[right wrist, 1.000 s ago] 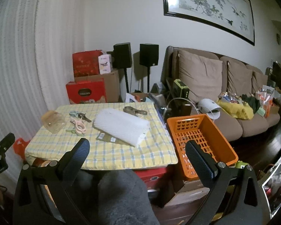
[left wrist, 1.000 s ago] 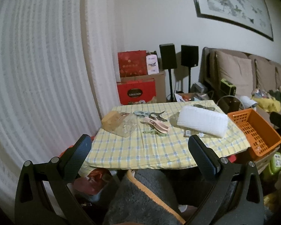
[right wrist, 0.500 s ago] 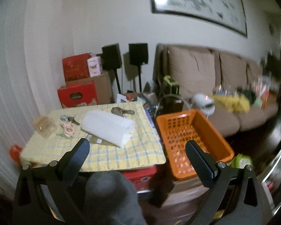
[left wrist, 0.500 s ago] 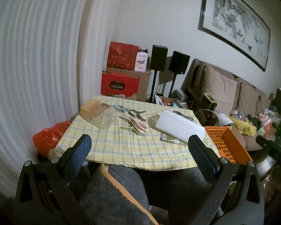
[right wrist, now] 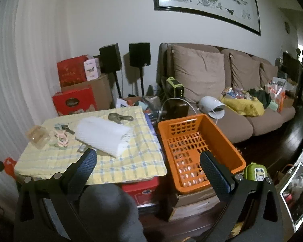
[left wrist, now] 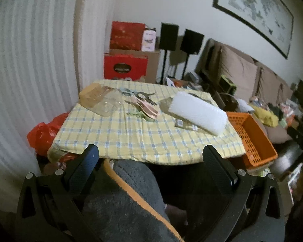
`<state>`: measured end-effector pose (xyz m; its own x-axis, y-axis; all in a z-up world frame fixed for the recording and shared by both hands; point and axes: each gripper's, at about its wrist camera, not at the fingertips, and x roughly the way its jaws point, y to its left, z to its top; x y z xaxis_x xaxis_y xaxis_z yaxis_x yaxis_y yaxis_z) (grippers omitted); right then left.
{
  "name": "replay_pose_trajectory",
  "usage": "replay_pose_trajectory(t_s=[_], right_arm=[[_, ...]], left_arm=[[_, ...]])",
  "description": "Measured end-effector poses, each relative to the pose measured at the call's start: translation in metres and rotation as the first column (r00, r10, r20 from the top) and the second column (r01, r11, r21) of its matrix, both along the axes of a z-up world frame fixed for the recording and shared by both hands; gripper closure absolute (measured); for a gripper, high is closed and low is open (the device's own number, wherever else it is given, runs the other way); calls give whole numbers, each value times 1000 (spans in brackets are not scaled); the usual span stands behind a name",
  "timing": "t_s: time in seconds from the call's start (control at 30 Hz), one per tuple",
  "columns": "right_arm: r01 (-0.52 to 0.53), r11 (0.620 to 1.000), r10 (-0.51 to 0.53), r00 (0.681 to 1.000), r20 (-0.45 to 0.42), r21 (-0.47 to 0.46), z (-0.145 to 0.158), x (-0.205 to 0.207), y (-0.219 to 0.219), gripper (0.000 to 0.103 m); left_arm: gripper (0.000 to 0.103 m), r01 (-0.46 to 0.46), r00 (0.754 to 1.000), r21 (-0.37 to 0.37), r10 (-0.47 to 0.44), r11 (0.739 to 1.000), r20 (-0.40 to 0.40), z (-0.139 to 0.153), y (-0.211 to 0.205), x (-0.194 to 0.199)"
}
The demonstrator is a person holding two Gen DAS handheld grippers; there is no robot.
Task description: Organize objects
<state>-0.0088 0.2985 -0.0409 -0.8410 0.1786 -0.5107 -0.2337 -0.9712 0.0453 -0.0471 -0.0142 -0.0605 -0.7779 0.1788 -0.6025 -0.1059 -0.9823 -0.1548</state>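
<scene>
Both views have swung since a second ago: the left one now looks down on the yellow-and-blue checked cloth table (left wrist: 131,141) from its near left corner, and the right one has steadied after the blur, with the orange perforated plastic basket (right wrist: 194,151) more central.

Left gripper (left wrist: 150,159) and right gripper (right wrist: 148,160) both have their fingers spread wide apart with nothing in them, hanging off the near edge of the table over the person's grey fleecy knees.

So nothing's been grabbed yet, I'd say. Where stuff is: the white ribbed foam roll (left wrist: 198,114) lies slanted toward the table's right edge, sitting on some flat paper packets. The heap of pastel plastic clothes pegs (left wrist: 142,105) is mid-table toward the far edge, with the crinkly clear plastic bag (left wrist: 103,102) just beside it at the far left corner. A brownish peg-like thing (right wrist: 120,118) sits alone at the far right corner. All of it is well beyond the fingertips, and the basket sits lower, just off the right edge.

What could go wrong, my guess:
- the pegs are tangled, so pinching one may drag its neighbours
- the roll is bulky and soft, so it might squash or slip
- the cloth could bunch up if the fingers scrape it
</scene>
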Motion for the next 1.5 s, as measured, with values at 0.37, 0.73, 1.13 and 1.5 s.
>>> replay_pose_trajectory(t_s=[0.37,0.73,1.13,1.5], right_arm=[[-10,1000,11,998,66,-20,-23,-13,10,0],[-18,1000,18,992,127,1,-38,-27,5,0],[-40,999,38,992,122,13,-38,-37,-2,0],[-42,999,39,992,119,23,-33,-44,-7,0]], left_arm=[[0,-101,995,-68,100,993,-20,-11,3,-9],[0,-188,982,-162,180,969,-65,-8,2,-12],[0,-160,977,-289,111,944,-180,8,24,-10],[0,-98,981,-267,49,959,-186,20,34,-21]])
